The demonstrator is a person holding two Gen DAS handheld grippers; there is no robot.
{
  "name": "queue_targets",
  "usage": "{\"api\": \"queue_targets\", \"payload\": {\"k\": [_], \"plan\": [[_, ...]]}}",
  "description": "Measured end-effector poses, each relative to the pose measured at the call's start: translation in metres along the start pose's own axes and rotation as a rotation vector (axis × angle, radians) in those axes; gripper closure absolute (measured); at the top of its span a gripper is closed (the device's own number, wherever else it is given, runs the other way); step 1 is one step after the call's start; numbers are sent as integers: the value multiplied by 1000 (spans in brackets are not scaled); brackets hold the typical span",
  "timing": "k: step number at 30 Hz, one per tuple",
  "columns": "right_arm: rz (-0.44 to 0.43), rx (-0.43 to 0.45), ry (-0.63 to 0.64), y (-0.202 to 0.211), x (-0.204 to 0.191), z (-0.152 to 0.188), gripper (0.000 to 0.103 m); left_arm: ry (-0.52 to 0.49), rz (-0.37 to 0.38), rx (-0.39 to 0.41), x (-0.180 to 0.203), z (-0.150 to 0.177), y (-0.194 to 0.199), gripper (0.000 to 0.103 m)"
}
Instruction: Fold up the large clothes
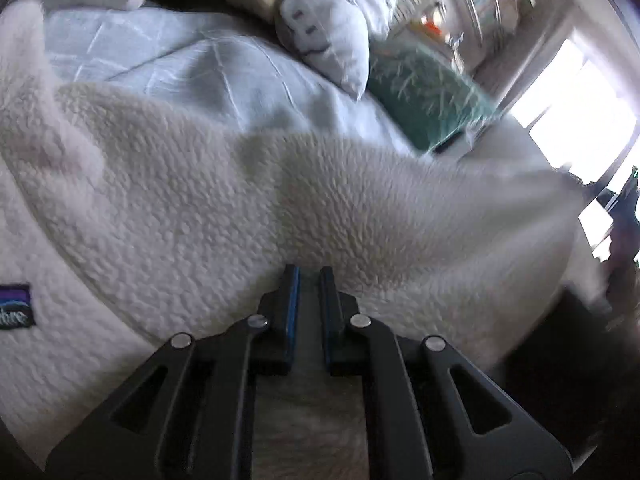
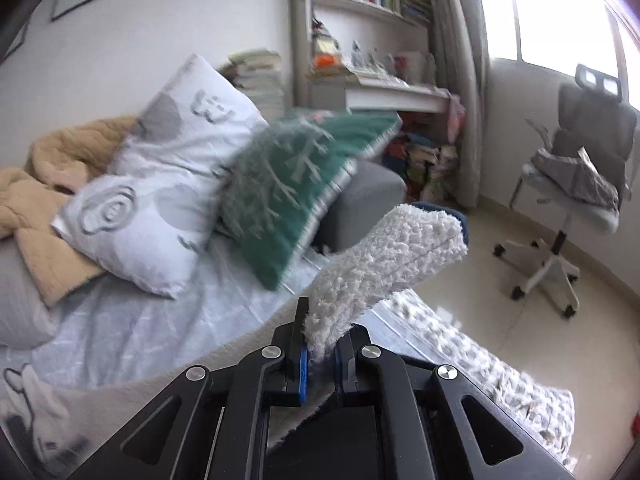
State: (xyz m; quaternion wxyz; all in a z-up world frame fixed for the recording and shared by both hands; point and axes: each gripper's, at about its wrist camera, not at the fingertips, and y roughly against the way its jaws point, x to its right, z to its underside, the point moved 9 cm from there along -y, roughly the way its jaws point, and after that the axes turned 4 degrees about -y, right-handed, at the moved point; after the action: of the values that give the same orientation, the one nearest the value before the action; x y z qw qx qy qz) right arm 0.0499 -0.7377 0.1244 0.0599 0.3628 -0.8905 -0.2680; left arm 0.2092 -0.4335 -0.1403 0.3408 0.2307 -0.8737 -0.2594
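A white fleece jacket point(image 1: 224, 216) with a dark chest label point(image 1: 14, 306) lies spread over the bed and fills the left wrist view. My left gripper point(image 1: 309, 276) is shut on a fold of the fleece at its lower edge. In the right wrist view, my right gripper point(image 2: 320, 332) is shut on a sleeve of the fleece jacket point(image 2: 384, 256); the sleeve end with a dark blue cuff sticks up and right above the jaws, lifted off the bed.
The bed has a pale blue sheet point(image 2: 160, 320), a white patterned pillow point(image 2: 160, 184), a green cushion point(image 2: 292, 184) and a tan blanket point(image 2: 48, 184). An office chair point(image 2: 576, 168) stands on the floor right. Bookshelves point(image 2: 360, 12) and a bright window are behind.
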Motion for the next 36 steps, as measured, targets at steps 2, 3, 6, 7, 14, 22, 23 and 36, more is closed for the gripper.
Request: {"api": "queue_targets", "payload": {"k": [2,3,6,7,14,22,23,36], "plan": [[-43,29,24,18,-24,-13,94,-74,-99,-25,5,-4,-5,93],[-76,56,39,33,-42,-22,94,-116,-152,-39,10,-1,-5,93],[-156,92,64,69,-89,-41,94,-217,-261,-59,22,1,5,93],[-185,100,67,82,-105,-47,94,-194,-247,-68,25,6,11,93],[-414,90,105,153,-219,-64,93,-68,-50,-92,15,24,89,50],[-663,-31,214,199,-350,-17,91,-68,-91,12,-48,7,212,25],[-686,-50,231,202,-364,-6,90,-34,-89,27,-65,5,232,24],[-989,-391,419,227,-480,152,29,465,32,147,-228,39,298,22]]}}
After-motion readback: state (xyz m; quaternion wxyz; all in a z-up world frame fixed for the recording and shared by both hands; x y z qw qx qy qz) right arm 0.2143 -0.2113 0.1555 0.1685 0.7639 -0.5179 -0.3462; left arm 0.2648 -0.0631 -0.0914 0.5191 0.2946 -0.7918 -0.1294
